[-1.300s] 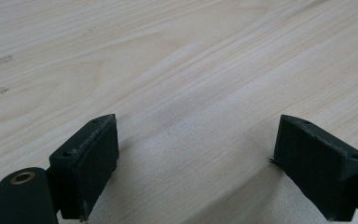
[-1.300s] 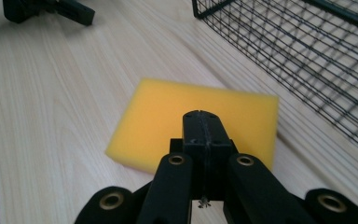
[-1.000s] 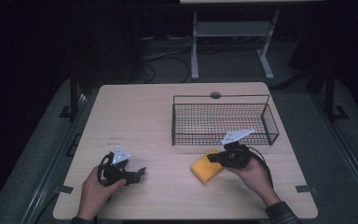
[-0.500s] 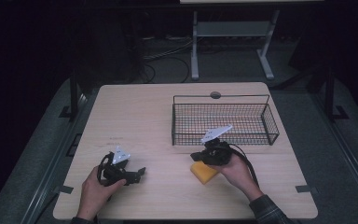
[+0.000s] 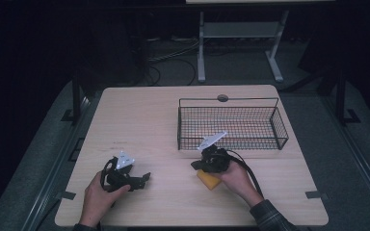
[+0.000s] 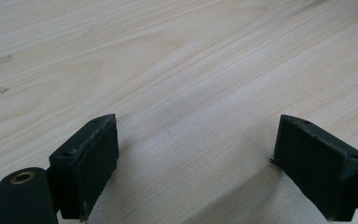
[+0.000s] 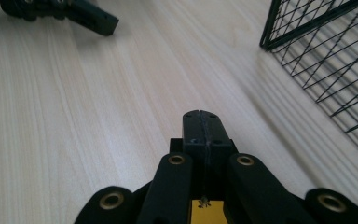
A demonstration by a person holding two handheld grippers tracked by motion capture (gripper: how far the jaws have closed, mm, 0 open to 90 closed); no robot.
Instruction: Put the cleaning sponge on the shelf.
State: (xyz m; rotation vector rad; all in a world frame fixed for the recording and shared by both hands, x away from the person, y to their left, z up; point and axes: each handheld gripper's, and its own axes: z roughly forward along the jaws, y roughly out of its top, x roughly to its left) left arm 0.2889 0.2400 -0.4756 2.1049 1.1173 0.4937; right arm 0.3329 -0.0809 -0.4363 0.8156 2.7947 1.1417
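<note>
Sponge [image 5: 209, 179] beneath right gripper [image 5: 196, 165] lies plain from above.

Dim lab, bare wooden table [image 5: 149, 115], floor cables [image 5: 171, 53], metal stand [image 5: 241, 33]

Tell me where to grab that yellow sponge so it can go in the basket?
Probably across its two long flat sides, coming down from above. The sponge lies flat on the table, a low yellow block partly under the right gripper, so only its top and side edges are free. That gripper's jaws are shut and would have to open first. The basket stands just behind it.
</note>
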